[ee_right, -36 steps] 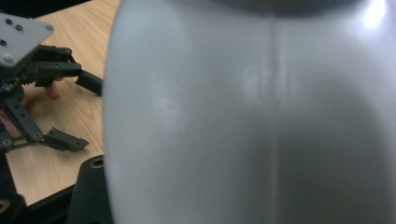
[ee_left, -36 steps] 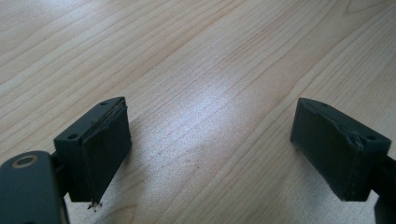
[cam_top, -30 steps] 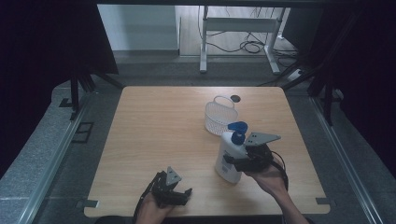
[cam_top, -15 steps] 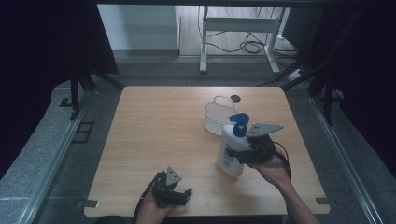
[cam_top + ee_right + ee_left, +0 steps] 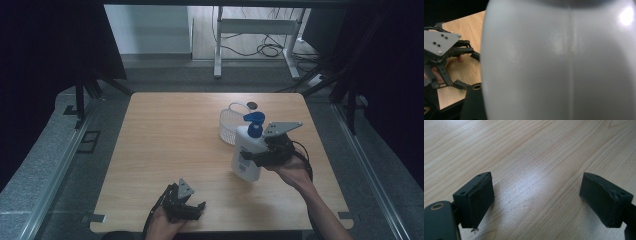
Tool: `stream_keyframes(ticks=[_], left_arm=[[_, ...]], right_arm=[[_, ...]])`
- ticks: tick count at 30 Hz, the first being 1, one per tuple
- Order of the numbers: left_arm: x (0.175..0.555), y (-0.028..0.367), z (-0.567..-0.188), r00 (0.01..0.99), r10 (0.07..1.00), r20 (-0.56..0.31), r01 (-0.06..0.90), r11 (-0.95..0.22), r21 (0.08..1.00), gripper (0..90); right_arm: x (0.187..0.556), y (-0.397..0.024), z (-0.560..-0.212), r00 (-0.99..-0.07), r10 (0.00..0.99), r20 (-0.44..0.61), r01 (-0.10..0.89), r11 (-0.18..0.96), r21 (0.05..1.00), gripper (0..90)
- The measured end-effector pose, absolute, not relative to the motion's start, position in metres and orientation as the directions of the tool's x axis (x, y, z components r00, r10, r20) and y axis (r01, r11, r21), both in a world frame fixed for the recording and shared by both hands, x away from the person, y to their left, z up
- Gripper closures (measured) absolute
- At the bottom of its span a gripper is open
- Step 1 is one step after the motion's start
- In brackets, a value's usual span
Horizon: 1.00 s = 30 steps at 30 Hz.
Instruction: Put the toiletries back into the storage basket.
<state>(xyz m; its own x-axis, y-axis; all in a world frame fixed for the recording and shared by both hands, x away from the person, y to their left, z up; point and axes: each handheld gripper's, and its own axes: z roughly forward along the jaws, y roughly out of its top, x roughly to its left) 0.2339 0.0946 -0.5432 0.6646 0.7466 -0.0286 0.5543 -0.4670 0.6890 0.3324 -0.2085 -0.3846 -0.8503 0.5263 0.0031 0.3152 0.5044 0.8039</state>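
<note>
A white pump bottle with a blue pump head hangs tilted just above the table, right of centre. My right gripper is shut on its body from the right side. In the right gripper view the bottle's white wall stands right in front of the camera. Near the table's front edge my left gripper rests low, open. In the left gripper view the left gripper has only bare wood between its two pads.
A small white wire basket stands just behind the bottle, with a small dark round thing beyond it. The wooden table is bare on its left half. The left gripper appears at the left of the right gripper view.
My right hand has lifted the bottle off the table and carried it a little farther back toward the basket. The left gripper has stayed in place.
</note>
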Motion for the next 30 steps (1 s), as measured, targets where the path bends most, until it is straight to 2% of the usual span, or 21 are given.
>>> stream_keyframes(ticks=[30], left_arm=[[0.234, 0.095, -0.543, 0.665, 0.746, -0.028, 0.554, -0.468, 0.688, 11.7]], right_arm=[[0.376, -0.208, -0.345, -0.876, 0.483, 0.003, 0.280, 0.502, 0.818, 36.9]])
